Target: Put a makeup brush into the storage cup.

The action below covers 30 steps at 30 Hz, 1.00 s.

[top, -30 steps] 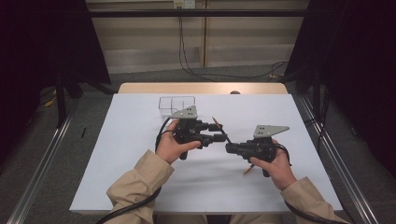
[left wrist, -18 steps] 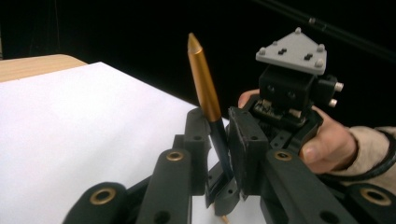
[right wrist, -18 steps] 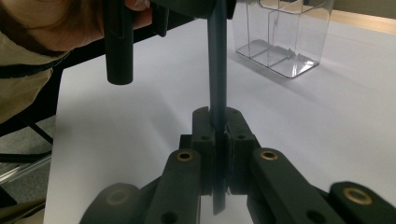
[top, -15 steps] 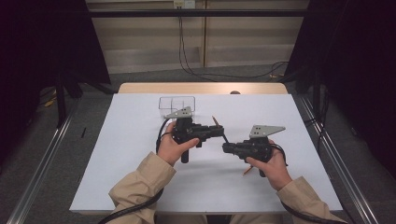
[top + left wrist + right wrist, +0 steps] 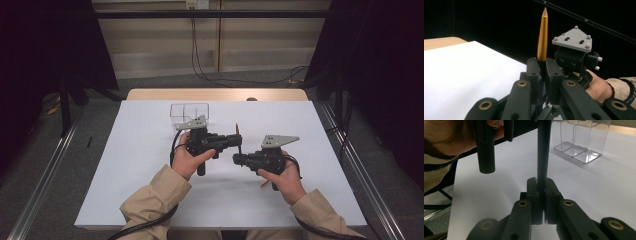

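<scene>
Pen (image 5: 542, 37) clamped by left gripper (image 5: 541, 65); right gripper (image 5: 541, 185) too.

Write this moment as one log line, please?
left gripper: shut on pen | right gripper: shut on pen | clear box: on table, apart

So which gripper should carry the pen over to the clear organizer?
Left, probably: the left gripper is clamped on the gold end of the pen and sits nearer the clear organizer; the right gripper grips the dark end, farther off.

Clear box (image 5: 189, 113) stands just beyond both grippers.
</scene>
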Tool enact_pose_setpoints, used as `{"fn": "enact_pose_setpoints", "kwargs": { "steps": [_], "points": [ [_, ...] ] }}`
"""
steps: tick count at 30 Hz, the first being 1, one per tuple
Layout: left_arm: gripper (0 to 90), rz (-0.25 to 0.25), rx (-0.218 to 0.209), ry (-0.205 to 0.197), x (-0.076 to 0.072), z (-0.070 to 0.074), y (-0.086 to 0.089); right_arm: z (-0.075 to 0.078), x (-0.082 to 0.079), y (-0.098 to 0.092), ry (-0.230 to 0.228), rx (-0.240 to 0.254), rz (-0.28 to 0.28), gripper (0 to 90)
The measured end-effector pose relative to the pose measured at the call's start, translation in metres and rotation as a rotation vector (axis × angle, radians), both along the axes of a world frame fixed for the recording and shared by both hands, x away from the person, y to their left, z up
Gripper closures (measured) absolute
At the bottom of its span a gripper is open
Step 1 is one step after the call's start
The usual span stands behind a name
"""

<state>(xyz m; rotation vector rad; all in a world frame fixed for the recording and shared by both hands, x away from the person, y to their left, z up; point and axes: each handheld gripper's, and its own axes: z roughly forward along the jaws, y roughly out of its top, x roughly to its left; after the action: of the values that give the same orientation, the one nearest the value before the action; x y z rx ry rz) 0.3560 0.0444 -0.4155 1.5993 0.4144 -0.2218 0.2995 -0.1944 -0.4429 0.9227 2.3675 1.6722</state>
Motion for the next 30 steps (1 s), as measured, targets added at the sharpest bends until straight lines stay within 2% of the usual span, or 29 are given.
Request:
{"fn": "enact_pose_setpoints", "kwargs": {
  "steps": [11, 14, 16, 18, 23, 26, 30],
  "points": [
    [83.3, 0.018, -0.022, -0.028, -0.002, 0.002, 0.001, 0.002, 0.000, 0.002, -0.001, 0.031, -0.010, 84.4],
    [83.4, 0.019, -0.018, -0.039, -0.003, 0.003, 0.001, 0.002, 0.000, 0.003, 0.000, 0.041, -0.008, 80.8],
    [83.4, 0.024, -0.015, -0.048, -0.003, 0.003, 0.003, 0.003, 0.000, 0.003, -0.007, 0.043, -0.012, 74.5],
    [83.4, 0.028, -0.015, -0.052, -0.003, 0.004, 0.004, 0.005, 0.000, 0.002, -0.016, 0.046, -0.034, 63.3],
    [83.4, 0.044, 0.004, -0.072, -0.003, 0.006, 0.011, 0.007, -0.001, -0.004, -0.062, 0.054, -0.056, 47.5],
    [83.4, 0.048, 0.012, -0.081, -0.003, 0.007, 0.015, 0.009, -0.002, -0.008, -0.066, 0.052, -0.068, 36.5],
    [83.4, 0.060, 0.024, -0.101, -0.003, 0.009, 0.018, 0.010, -0.002, -0.013, -0.072, 0.054, -0.062, 28.6]
  ]
}}
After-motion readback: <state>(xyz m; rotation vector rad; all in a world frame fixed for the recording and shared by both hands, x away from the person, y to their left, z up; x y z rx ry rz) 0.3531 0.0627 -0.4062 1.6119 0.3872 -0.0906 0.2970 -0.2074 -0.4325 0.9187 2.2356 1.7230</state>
